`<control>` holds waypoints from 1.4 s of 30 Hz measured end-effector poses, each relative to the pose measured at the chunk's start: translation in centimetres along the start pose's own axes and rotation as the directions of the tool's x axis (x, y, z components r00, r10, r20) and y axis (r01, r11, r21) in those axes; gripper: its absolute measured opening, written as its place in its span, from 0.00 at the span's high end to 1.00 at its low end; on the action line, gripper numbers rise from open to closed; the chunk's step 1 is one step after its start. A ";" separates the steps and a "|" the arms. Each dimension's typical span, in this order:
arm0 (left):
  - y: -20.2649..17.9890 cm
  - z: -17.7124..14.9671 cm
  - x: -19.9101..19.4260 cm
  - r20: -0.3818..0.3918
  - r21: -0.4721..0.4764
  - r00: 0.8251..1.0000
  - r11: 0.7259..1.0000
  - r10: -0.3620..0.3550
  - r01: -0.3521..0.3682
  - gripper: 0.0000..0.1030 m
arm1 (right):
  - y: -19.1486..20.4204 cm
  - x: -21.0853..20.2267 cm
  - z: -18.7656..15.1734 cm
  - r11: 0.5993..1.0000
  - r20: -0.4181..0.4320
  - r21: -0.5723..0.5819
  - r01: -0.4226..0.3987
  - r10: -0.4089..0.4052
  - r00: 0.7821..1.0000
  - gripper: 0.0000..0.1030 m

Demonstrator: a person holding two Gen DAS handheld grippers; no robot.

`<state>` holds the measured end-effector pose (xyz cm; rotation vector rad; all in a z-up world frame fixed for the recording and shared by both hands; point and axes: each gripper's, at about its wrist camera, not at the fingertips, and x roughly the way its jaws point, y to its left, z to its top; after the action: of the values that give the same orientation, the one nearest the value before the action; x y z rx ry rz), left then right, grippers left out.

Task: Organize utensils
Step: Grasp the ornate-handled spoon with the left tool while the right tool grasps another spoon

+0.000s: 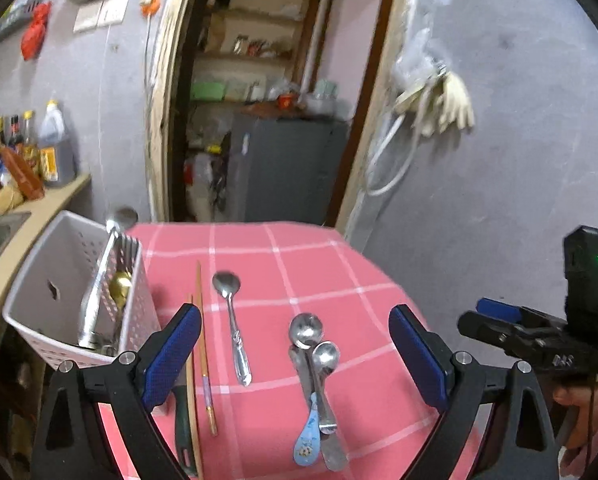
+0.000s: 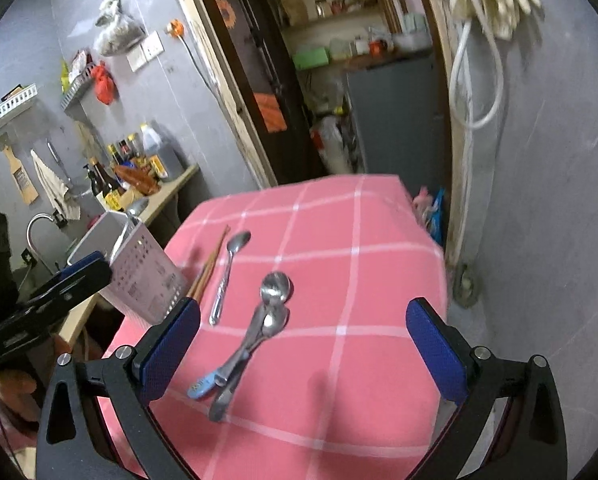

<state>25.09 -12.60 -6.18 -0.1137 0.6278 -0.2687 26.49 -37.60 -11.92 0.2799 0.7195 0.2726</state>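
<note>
Pink cloth (image 1: 339,280) crossed with white lines is covering the table and taking up most of both views, with a grey wall and an open doorway behind it. Standing at the cloth's left edge, beside a beige counter (image 1: 15,224), a white perforated utensil basket (image 1: 31,280) is holding a steel ladle (image 1: 99,280), a fork and a gold-coloured spoon, all leaning upright inside it.

Hovering over the near side of the table, the left gripper (image 1: 295,356) is showing its blue pads spread wide, with nothing between them but the cloth and the loose cutlery below. Off to its right, the right gripper (image 2: 303,344) is likewise standing with its jaws wide apart and gripping nothing; a hand (image 1: 579,412) in a pink sleeve is holding its handle.

Lying just right of the basket, a pair of wooden chopsticks (image 1: 203,344) is running away from the camera, and a dark green handle is partly hiding under the left pad. Beside the chopsticks, a single steel spoon (image 1: 235,328) is lying alone. Farther right, several spoons (image 1: 315,360) are lying heaped and touching one another, one of them ending in a small blue patterned handle (image 1: 307,440).
</note>
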 end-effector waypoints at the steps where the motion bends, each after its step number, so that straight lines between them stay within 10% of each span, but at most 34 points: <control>1: 0.0 0.1 0.6 -0.015 -0.008 1.000 1.000 0.004 -0.004 0.12 | -0.3 0.7 -0.1 1.000 -0.015 0.004 -0.007 0.007 1.000 0.14; 22: 5.2 2.2 18.3 -0.380 -0.123 0.911 0.967 0.162 -0.224 0.66 | 0.7 18.7 0.4 0.981 -0.295 -0.006 -0.191 0.181 0.938 0.69; 37: 6.2 1.5 21.5 -0.518 -0.115 0.841 0.961 0.157 -0.250 0.94 | 2.7 21.1 0.5 0.972 -0.399 -0.025 -0.232 0.203 0.894 0.73; 42: 6.2 1.4 20.9 -0.509 -0.131 0.850 0.964 0.135 -0.231 0.94 | 2.6 21.4 0.5 0.979 -0.401 -0.026 -0.203 0.176 0.899 0.95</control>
<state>43.46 -12.51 -18.03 -0.1666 1.1754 -0.0456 41.89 -28.04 -23.63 0.2321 1.0855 0.5498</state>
